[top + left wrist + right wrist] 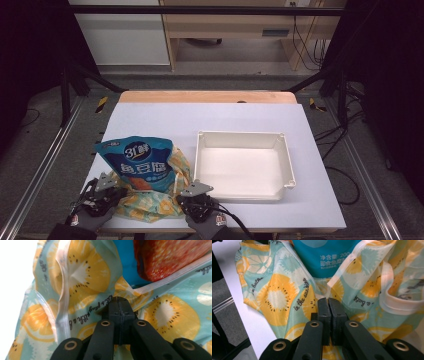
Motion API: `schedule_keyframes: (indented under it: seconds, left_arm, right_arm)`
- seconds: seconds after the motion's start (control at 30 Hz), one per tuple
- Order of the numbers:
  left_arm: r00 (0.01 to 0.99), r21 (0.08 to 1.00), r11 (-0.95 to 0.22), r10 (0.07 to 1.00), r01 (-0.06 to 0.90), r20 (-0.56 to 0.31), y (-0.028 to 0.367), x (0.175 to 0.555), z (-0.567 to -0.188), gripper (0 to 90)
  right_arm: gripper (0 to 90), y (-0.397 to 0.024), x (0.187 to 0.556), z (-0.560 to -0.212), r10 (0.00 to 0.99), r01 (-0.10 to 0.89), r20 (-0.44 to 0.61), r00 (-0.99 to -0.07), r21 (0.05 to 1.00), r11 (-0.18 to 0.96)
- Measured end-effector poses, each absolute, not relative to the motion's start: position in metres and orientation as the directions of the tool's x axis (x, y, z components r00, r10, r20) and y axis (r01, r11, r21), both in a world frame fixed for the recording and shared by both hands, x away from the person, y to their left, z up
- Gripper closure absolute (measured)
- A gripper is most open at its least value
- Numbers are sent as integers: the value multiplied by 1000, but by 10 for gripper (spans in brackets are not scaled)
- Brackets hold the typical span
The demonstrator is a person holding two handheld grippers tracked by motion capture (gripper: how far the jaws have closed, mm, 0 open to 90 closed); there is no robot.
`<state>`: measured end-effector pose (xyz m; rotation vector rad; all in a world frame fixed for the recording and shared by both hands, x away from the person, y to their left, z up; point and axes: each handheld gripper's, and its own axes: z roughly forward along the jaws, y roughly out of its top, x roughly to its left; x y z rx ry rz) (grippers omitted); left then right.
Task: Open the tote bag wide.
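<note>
A bag of thin cloth printed with orange and kiwi slices [150,204] lies crumpled at the table's front left. A blue snack packet [140,162] rests on it, leaning up. My left gripper [117,192] is at the bag's left edge. In the left gripper view its jaws meet, with a fold of the printed cloth [82,315] pinched at their tips [119,301]; the packet [170,257] lies just beyond. My right gripper [187,200] is at the bag's right edge. In the right gripper view its jaws [328,301] are pressed together on the cloth [274,295], below the packet [327,257].
An empty white rectangular tray [287,160] stands to the right of the bag, close to my right gripper. The pale table top [225,117] stretches behind both. Dark frame posts and a floor with cables surround the table.
</note>
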<state>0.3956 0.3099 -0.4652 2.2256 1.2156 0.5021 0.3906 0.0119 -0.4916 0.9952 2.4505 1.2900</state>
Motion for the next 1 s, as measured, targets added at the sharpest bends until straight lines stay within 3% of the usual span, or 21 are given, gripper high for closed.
schedule_keyframes:
  seconds: [0.3, 0.8, 1.0]
  left_arm:
    - [520, 633, -421, 854, 650, 34, 311, 396, -466, 887]
    - [503, 809, -288, 864, 512, -11, 322, 371, -436, 654]
    - [488, 865, -209, 871, 457, -48, 330, 365, -421, 601]
  right_arm:
    - [863, 11, 390, -491, 642, 477, 143, -753, 791, 383]
    - [778, -3, 387, -460, 601, 415, 175, -780, 864, 287]
    - [718, -12, 390, -443, 607, 390, 176, -775, 889, 240]
